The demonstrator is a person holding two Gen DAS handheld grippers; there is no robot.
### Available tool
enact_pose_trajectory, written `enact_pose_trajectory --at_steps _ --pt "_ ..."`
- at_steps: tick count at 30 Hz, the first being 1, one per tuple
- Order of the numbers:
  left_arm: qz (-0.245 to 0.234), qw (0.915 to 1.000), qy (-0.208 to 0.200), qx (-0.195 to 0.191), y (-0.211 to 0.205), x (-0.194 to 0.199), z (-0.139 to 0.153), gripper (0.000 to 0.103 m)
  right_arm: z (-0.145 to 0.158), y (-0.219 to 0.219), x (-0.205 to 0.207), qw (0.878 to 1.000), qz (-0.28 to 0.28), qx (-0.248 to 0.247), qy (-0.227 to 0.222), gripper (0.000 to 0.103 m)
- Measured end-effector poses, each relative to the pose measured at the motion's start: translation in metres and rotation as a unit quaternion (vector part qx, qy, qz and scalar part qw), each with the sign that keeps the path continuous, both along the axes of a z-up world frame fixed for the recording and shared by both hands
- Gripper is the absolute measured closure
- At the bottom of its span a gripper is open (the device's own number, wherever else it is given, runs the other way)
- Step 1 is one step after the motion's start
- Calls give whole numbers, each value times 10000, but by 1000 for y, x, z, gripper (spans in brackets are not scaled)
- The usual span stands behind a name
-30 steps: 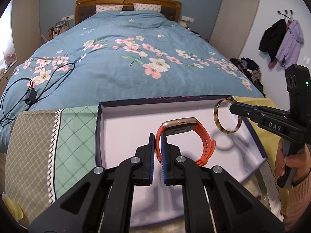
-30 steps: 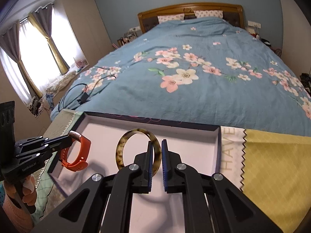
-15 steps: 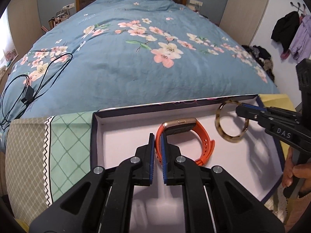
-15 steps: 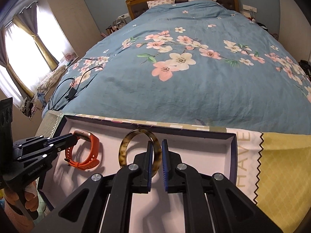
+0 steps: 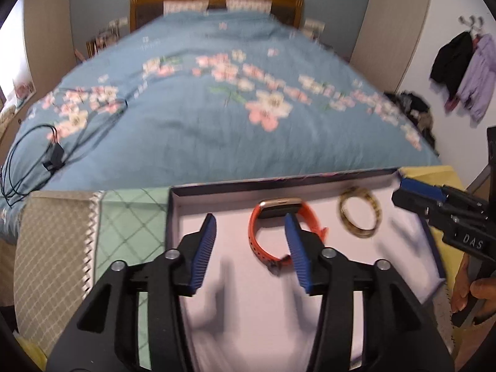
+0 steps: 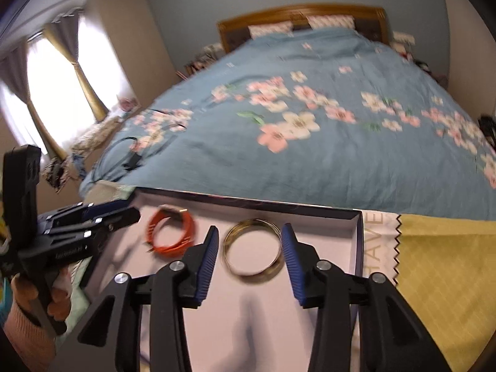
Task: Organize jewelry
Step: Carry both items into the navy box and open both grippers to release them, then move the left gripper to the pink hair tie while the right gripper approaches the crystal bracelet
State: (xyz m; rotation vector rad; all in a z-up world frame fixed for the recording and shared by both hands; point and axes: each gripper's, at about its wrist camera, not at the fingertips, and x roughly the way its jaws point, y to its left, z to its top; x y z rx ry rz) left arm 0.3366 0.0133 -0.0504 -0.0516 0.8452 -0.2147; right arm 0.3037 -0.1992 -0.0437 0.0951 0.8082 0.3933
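A shallow white-floored box with a dark rim (image 5: 173, 214) (image 6: 359, 241) lies at the foot of the bed. In it lies an orange watch (image 5: 254, 238) (image 6: 189, 232) with a gold face. My left gripper (image 5: 250, 220) (image 6: 130, 214) hangs just above it, its jaws opening; the left pad is well clear of the band and the right finger overlaps it in the picture. A tortoiseshell bangle (image 5: 361, 234) (image 6: 254, 271) lies flat to the watch's right. My right gripper (image 6: 250, 229) (image 5: 400, 192) is over it, jaws opening, and the ring sits loose between the pads.
Behind the box a blue floral quilt (image 5: 217, 124) covers the bed, with a black cable (image 5: 49, 155) on its left side. A green patterned cloth (image 5: 130, 217) lies left of the box, a yellow one (image 6: 443, 263) right. Clothes (image 5: 465, 71) hang on the right wall.
Both grippers were shut, the left on the watch band, the right on the bangle. Both have opened and let go; watch and bangle now lie in the box.
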Motion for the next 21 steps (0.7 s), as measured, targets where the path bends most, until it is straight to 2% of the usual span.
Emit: enact_pose_trajectory --at_steps 2,4,10,13,21 --pt "-36 9995 -304 -5 2 -24 12 51 11 -1 -19 9996 112 15 -249 54" --pt "-137 9981 -596 -26 5 -52 23 43 21 -3 -43 9986 237 -9 -469 52" --pt "-337 9947 -972 31 11 -122 34 42 21 -8 -100 9956 558 -252 -711 51" --pt "-429 9941 -995 27 13 -153 30 40 11 -9 -125 9936 592 -588 -760 51" --pt "-476 9963 -708 -56 19 -201 2 39 -23 -18 -176 9933 819 -731 -358 51"
